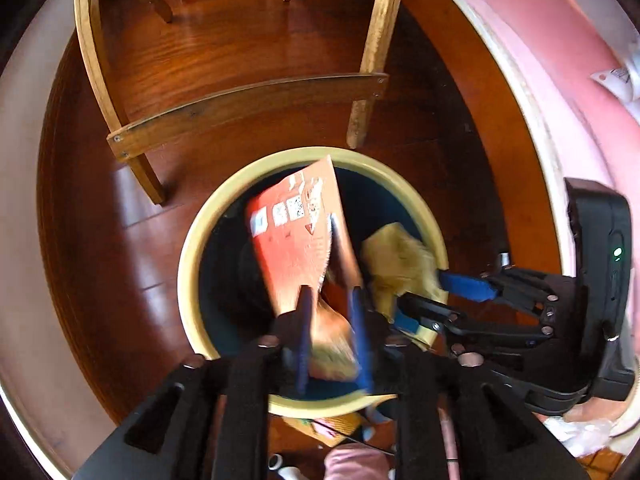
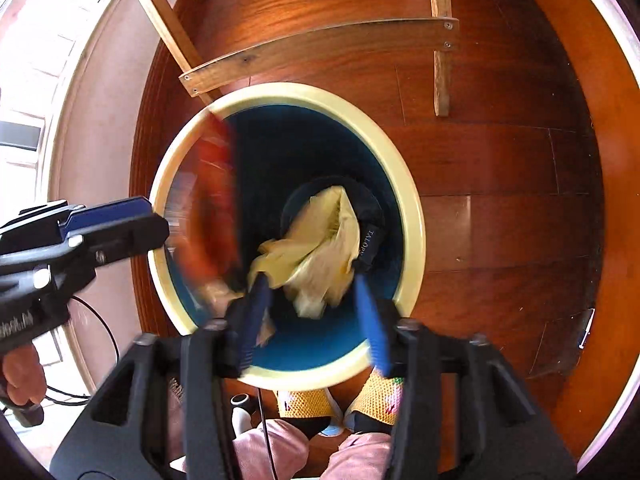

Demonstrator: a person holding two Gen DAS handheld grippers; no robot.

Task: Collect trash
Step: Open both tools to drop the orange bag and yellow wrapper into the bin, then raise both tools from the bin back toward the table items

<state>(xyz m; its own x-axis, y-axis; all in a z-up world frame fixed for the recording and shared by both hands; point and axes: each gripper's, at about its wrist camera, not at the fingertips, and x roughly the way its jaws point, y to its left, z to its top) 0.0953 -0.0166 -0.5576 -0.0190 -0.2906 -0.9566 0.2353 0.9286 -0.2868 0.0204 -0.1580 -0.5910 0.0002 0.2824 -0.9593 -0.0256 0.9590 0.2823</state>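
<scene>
A round bin with a cream rim [image 1: 188, 264] [image 2: 412, 216] and a dark blue inside stands on the floor below both grippers. My left gripper [image 1: 332, 344] is open over it. A flat orange packet [image 1: 292, 240] [image 2: 212, 200] is blurred, its lower end loose between the spread fingers. My right gripper [image 2: 314, 316] [image 1: 440, 300] is open too, over the bin's right side. A crumpled yellow wrapper [image 2: 320, 248] [image 1: 400, 268] hangs just past its fingertips, inside the bin's mouth. A dark item with a label [image 2: 372, 240] lies at the bin's bottom.
A wooden chair's legs and crossbar [image 1: 248, 104] [image 2: 320, 48] stand right behind the bin on the wood floor. A pink-covered table edge [image 1: 560, 80] curves along the right. The person's feet in yellow slippers [image 2: 304, 402] are just in front of the bin.
</scene>
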